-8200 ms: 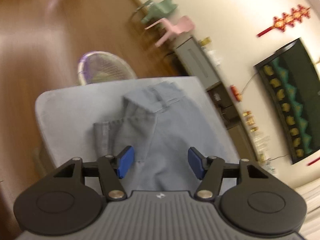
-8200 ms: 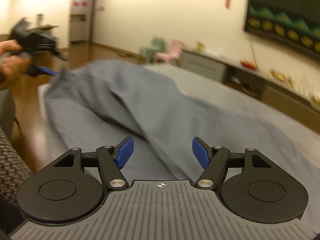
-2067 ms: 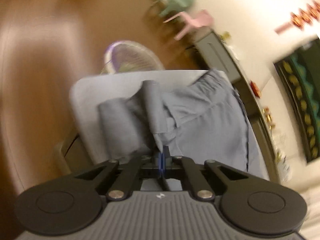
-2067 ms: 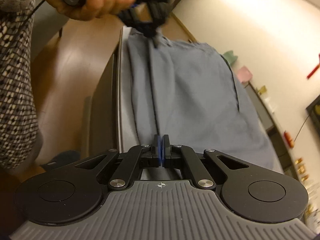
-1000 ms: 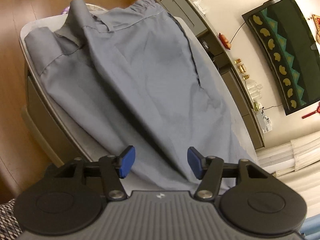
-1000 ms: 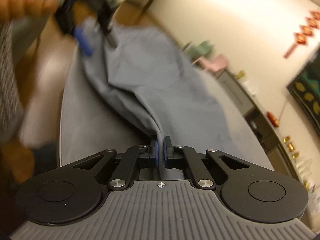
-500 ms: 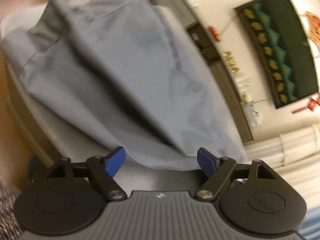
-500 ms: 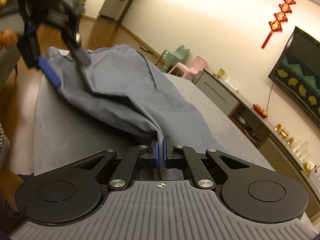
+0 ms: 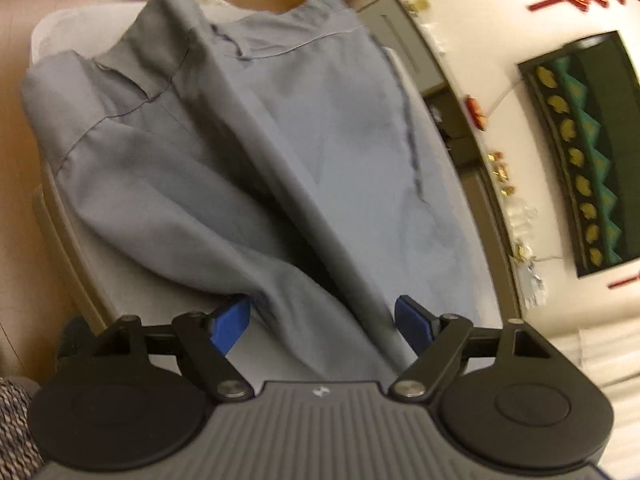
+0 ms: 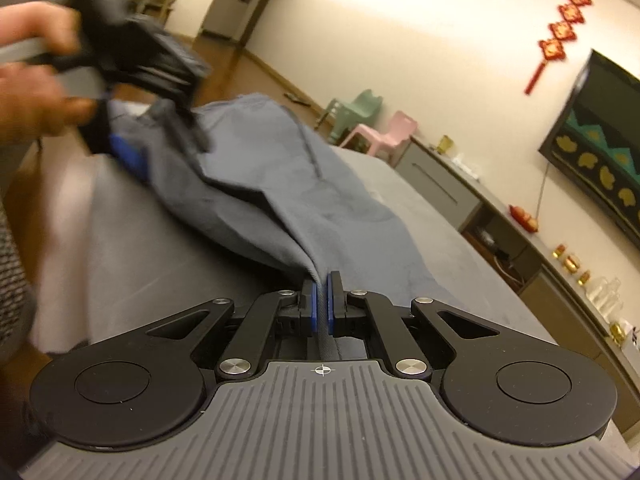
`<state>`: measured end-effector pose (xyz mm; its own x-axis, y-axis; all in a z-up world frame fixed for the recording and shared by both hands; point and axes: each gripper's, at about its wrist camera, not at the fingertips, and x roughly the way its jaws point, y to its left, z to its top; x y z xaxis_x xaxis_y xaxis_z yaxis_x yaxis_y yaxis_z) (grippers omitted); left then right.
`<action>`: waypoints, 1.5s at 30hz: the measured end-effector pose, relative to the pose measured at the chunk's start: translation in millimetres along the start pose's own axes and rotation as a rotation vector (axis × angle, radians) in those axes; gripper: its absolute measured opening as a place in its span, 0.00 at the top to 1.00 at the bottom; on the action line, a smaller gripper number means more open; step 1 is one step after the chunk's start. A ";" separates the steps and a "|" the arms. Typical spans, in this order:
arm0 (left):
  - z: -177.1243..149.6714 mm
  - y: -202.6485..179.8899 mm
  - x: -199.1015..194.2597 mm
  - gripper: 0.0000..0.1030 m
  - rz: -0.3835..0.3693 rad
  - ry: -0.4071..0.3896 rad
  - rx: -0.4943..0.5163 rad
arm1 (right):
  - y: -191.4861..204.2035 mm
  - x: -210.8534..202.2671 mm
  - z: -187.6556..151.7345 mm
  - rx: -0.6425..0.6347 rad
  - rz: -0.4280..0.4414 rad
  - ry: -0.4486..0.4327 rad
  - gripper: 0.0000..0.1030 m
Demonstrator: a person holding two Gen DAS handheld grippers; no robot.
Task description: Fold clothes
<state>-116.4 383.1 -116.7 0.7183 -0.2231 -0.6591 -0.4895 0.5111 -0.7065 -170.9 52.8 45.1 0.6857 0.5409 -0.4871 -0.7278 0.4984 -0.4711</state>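
Grey-blue trousers (image 9: pixel 280 140) lie along a grey padded table (image 9: pixel 132 296), waistband at the far end. My left gripper (image 9: pixel 322 320) is open, its blue pads on either side of a raised fold of the trousers. My right gripper (image 10: pixel 320 300) is shut on the trousers' near edge (image 10: pixel 316 276), lifting it slightly. In the right wrist view the trousers (image 10: pixel 288 184) stretch away toward the left gripper (image 10: pixel 160 136), held in a hand over the cloth at the far left.
A low cabinet (image 10: pixel 460 196) with bottles and ornaments runs along the wall right of the table. Green and pink small chairs (image 10: pixel 376 124) stand beyond the table's far end. A dark wall panel (image 10: pixel 600 168) hangs above. Wooden floor (image 9: pixel 24 80) lies left of the table.
My left gripper, open since a second ago, has dropped lower so a trouser fold sits between its pads. My right gripper stays shut on the edge.
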 end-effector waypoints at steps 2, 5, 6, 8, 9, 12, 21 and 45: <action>3.8 -4.3 5.6 0.24 0.007 -0.030 0.014 | 9.3 -2.2 -6.1 -0.039 0.005 0.017 1.00; 1.9 -12.7 6.4 0.24 0.000 -0.054 0.049 | 20.6 0.3 -14.8 -0.072 0.007 0.044 1.00; -1.3 -14.0 5.2 0.32 0.001 -0.054 0.054 | 23.2 2.1 -17.5 -0.079 0.006 0.052 1.00; -8.1 -20.0 0.5 0.36 -0.001 -0.059 0.074 | 23.0 7.6 -20.9 -0.076 -0.008 0.061 1.00; -10.9 -22.5 -4.2 0.36 -0.008 -0.066 0.091 | 22.3 10.3 -21.8 -0.071 -0.014 0.065 1.00; -13.4 -25.0 -13.4 0.39 -0.025 -0.083 0.123 | 18.1 17.5 -20.5 -0.040 -0.009 0.074 0.98; -7.9 -12.1 -38.5 0.39 -0.075 -0.162 0.049 | 7.1 -16.0 2.8 0.088 0.169 -0.067 0.70; 33.0 72.9 -53.0 0.30 -0.049 -0.343 -0.272 | 134.1 112.9 115.1 -0.258 0.188 0.038 1.00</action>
<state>-173.8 459.6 -124.7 0.8440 0.0704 -0.5317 -0.5301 0.2597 -0.8072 -192.5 258.7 11.6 0.5432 0.5791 -0.6079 -0.8180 0.2017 -0.5388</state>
